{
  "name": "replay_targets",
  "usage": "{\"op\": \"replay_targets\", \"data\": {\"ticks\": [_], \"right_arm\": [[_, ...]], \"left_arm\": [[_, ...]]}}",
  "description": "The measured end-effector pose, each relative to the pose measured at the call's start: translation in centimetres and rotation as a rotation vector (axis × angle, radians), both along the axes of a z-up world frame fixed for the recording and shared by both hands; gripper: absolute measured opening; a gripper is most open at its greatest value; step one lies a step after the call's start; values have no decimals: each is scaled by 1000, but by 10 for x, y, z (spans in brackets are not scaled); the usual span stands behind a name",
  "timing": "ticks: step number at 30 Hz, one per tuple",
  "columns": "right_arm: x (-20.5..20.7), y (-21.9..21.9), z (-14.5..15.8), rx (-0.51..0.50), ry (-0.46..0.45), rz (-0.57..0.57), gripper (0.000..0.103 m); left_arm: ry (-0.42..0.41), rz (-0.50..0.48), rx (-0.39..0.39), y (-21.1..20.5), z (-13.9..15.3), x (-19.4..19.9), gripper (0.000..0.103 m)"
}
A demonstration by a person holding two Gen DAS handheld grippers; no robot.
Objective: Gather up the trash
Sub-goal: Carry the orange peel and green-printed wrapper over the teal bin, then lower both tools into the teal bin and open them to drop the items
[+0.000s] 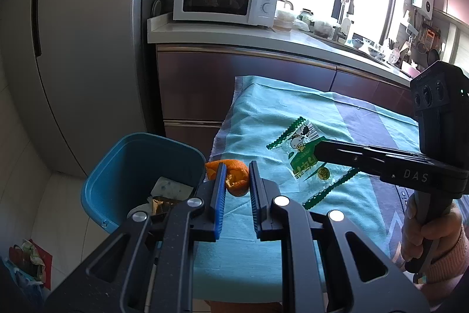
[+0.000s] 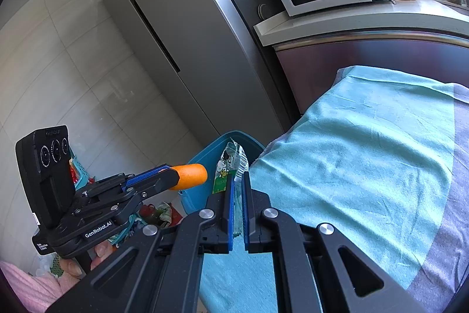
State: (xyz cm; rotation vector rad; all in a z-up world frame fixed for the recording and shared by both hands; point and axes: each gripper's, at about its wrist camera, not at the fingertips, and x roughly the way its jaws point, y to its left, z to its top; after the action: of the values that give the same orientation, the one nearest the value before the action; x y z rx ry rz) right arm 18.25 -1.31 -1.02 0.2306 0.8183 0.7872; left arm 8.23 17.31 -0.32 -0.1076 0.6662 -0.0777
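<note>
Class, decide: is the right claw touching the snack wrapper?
Touching. The right wrist view shows the right claw shut on the snack wrapper, pinched between both blue pads.

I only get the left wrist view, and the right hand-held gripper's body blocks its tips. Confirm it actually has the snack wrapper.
Observer: Confirmed. The right hand-held gripper has the snack wrapper pinched between its blue pads.
Operator: Give me the wrapper's heading.
Observer: It sticks out past the fingertips, pointing toward the blue bin.
Operator: Now check my orange peel from the side.
Observer: The orange peel pokes out beyond the left hand-held gripper, with only its rear end between the fingers.
</note>
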Motion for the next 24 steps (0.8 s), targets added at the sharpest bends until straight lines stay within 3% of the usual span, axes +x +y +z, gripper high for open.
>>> {"op": "replay_targets", "data": {"ticks": [24], "right_arm": [[5,14,5,1,-9,38,4]], "left_arm": [[-4,40,-1,18,0,5,16]]}}
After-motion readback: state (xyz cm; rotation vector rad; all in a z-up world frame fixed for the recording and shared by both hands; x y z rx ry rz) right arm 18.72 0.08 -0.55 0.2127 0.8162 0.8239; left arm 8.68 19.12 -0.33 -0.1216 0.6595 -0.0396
